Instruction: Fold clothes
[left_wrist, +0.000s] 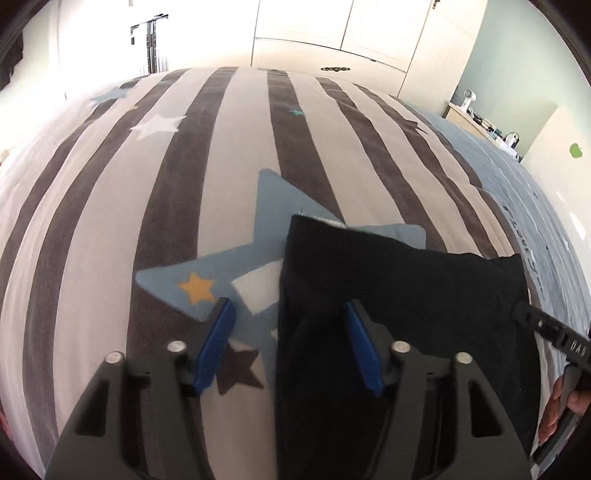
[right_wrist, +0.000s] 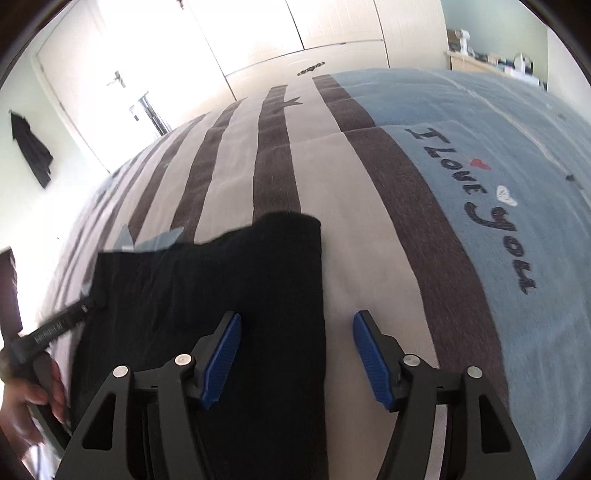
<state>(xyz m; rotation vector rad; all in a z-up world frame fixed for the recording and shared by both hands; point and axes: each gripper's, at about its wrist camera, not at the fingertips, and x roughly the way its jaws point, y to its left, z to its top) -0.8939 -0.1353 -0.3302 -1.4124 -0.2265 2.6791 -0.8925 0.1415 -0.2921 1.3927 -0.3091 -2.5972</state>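
We see a soft striped bedspread with star patches, and on it a dark folded garment, matte and roughly rectangular. Our left tongs and right tongs gape wide, each straddling one garment edge.

Left gripper: black angular frame with triangular cut-outs, two silver round screw heads per side, ribbed blue pads on both fingers. Right gripper: identical build, same blue pads and silver screws. White lettering marks each black handle, only partly legible. No sleeves visible.
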